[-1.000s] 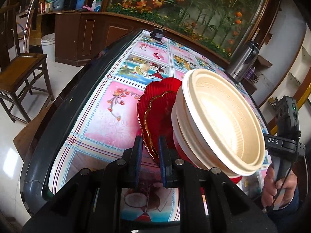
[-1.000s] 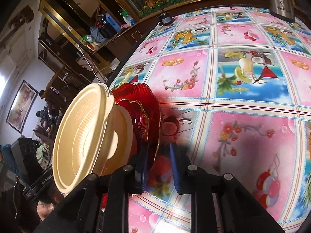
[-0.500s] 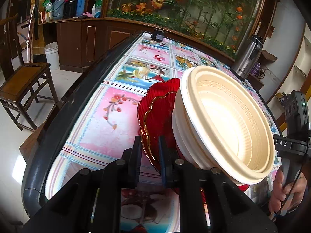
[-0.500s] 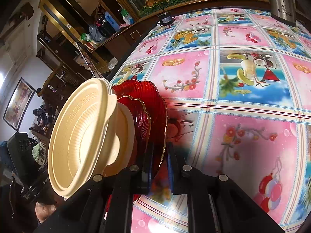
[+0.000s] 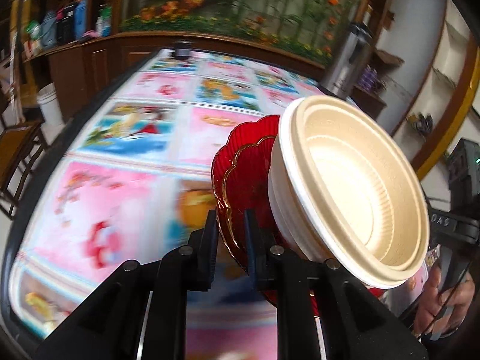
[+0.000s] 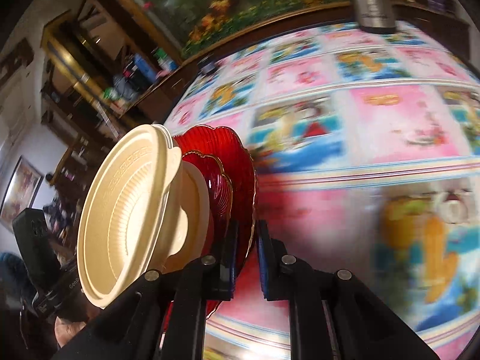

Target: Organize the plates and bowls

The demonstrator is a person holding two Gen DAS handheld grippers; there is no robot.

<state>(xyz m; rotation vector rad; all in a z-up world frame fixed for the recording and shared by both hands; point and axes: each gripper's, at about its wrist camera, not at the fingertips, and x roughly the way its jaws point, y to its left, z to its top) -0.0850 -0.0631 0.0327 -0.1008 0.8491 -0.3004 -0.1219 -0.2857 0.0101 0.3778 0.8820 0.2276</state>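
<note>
A stack of red plates (image 5: pixel 240 180) and cream bowls (image 5: pixel 354 189) is held tilted above the worktop (image 5: pixel 120 186), its plate rims clamped by the left tongs (image 5: pixel 229 234) and right tongs (image 6: pixel 246 249). "DAS" is read on the right handle (image 5: pixel 450 222).

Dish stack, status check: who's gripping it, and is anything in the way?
Left gripper and right gripper both shut on red plates. Cream bowls nested on top, stack tilted. No obstruction visible.
</note>
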